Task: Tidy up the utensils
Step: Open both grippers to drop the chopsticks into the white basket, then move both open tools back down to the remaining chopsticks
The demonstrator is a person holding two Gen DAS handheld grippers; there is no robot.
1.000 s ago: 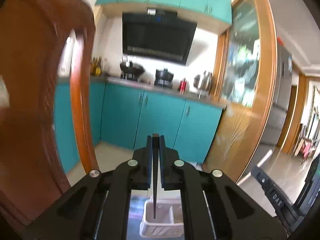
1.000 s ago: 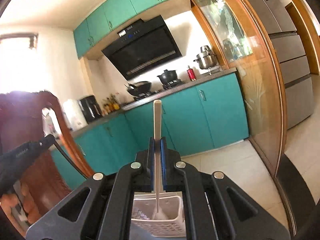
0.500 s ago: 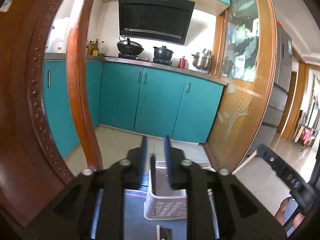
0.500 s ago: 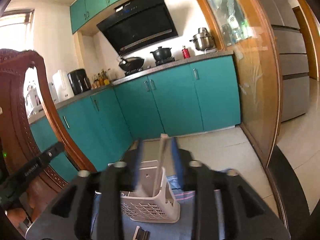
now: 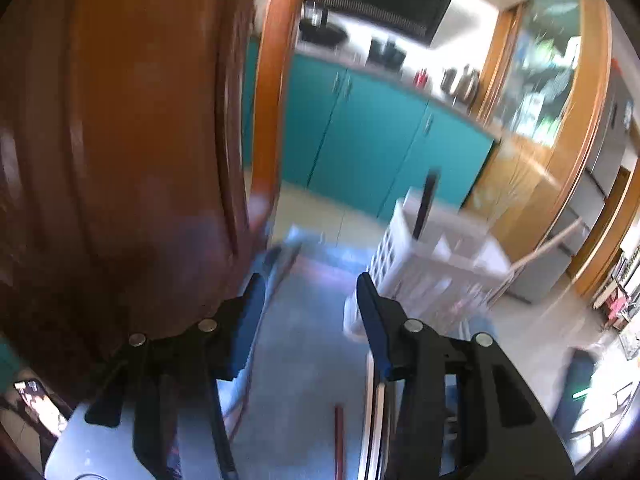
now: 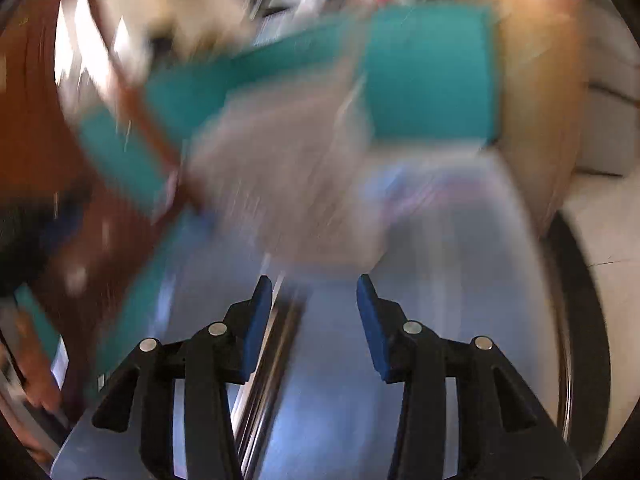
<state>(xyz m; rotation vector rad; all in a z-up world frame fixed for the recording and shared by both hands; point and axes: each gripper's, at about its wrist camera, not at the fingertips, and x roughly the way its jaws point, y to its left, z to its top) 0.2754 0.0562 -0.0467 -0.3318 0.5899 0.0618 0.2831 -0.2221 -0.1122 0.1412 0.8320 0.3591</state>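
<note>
We see a brown wooden chair back point(image 5: 132, 140) filling the left wrist view, with teal kitchen cabinets point(image 5: 380, 136) behind. A white slotted utensil caddy point(image 5: 432, 260) stands on the blue-grey table point(image 5: 304, 360), a dark utensil handle point(image 5: 425, 204) upright inside. Our left gripper point(image 5: 310, 292) and right gripper point(image 6: 314, 292) both gape wide, holding nothing. The right wrist view is badly blurred.
</note>
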